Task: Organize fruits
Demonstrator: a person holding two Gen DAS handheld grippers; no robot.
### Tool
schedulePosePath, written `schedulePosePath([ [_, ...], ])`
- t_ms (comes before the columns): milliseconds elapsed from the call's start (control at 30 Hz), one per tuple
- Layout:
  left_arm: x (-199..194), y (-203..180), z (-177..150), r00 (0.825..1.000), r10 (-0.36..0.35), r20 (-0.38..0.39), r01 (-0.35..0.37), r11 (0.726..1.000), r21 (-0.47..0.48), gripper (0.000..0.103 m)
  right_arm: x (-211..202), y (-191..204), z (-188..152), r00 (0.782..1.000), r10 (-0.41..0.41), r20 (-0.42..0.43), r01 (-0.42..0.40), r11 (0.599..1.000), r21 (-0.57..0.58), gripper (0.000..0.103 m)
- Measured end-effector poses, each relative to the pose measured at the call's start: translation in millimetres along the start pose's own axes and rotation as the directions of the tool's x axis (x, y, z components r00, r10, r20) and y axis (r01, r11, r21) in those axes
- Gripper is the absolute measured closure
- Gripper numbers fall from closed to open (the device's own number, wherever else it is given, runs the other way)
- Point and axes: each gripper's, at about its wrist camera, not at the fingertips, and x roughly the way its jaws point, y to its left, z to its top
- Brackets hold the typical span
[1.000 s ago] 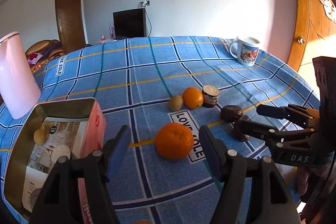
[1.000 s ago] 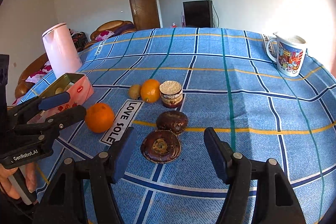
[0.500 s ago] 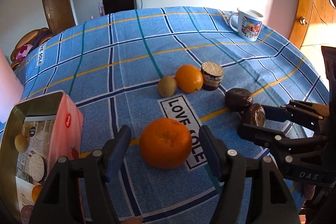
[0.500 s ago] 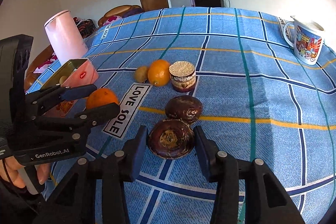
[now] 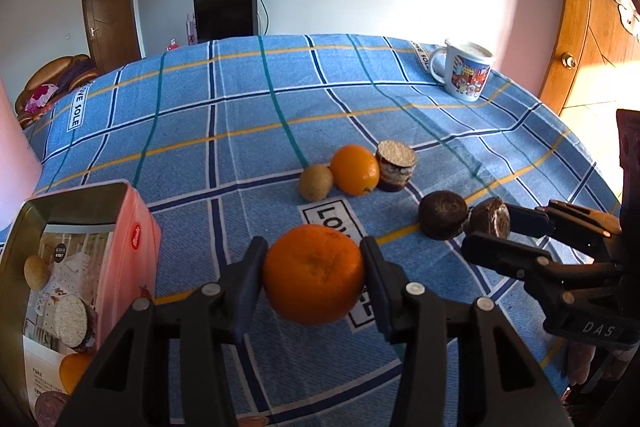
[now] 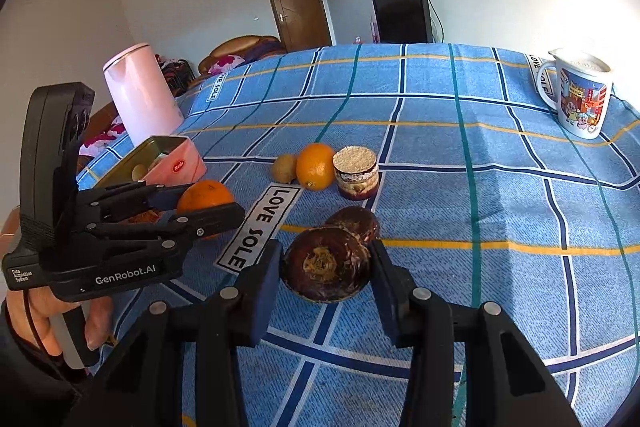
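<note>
From the left wrist, a pink tin (image 5: 120, 251) stood at left, with a kiwi (image 5: 315, 182), a smaller orange (image 5: 355, 169) and a jar (image 5: 396, 166) in a row beyond. The left gripper (image 5: 314, 273) was closing, its pads touching both sides of the large orange (image 5: 313, 273).

From the right wrist, a pink kettle (image 6: 140, 93) and a mug (image 6: 580, 95) stood farther back. The right gripper (image 6: 326, 269) pinched the dark fruit (image 6: 326, 265), with a second dark fruit (image 6: 356, 221) touching behind it.

Woven cloth cover (image 5: 248, 115), matt, checked. Tin (image 5: 120, 211): metal, glossy inside, printed paper liner. Mug (image 6: 580, 99): glazed, glossy. Orange (image 5: 313, 279): dimpled, slightly shiny peel. Dark fruit (image 6: 326, 263): rough, dull skin. Gripper pads: matt black plastic.
</note>
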Motion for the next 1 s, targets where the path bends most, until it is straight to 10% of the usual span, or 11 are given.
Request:
schedulePosePath([
  [1000, -48, -2, -7, 0.958, 0.089, 0.271, -0.091, 0.996, -0.006, 0.054, -38, 3, -8, 0.971, 0.041, 0.236, -0.037, 0.999, -0.024, 0.058],
])
